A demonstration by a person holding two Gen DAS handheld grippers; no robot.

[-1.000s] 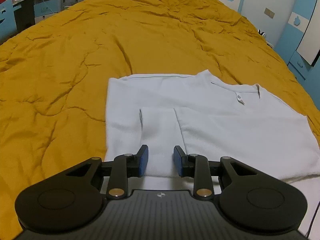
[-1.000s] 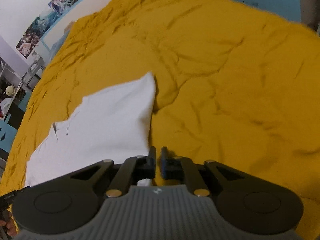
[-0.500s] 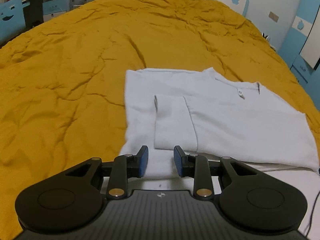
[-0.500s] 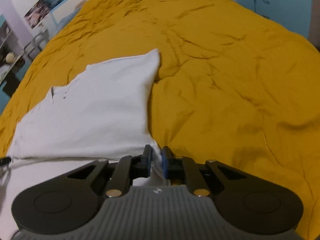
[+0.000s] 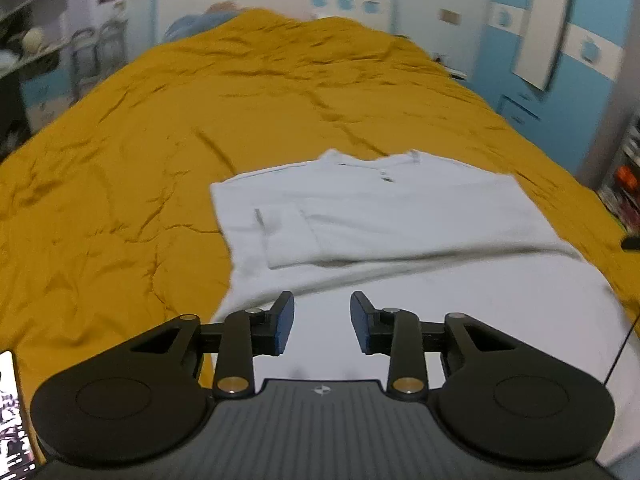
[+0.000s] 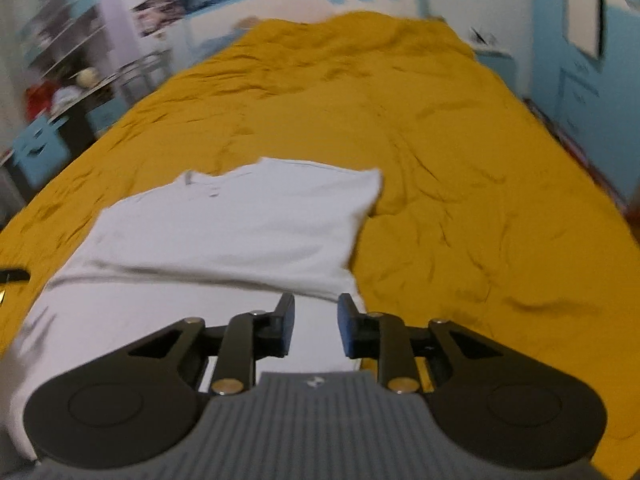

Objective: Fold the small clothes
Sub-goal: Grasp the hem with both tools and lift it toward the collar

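A white shirt [image 5: 392,216] lies flat on a bed covered by a mustard-yellow quilt [image 5: 120,184], its collar toward the headboard and one sleeve folded across its front. The left tongs [image 5: 322,326] hover above the shirt's near hem, jaws opening, nothing between the blue pads. The right tongs [image 6: 316,324] hover over the shirt's near right corner [image 6: 240,224], jaws also opening, a narrower gap, gripping nothing. Both views are blurred. Blue furniture and shelves line the walls

White shirt [image 5: 400,216] lies flat, partly folded, on the mustard bedspread [image 5: 120,184].
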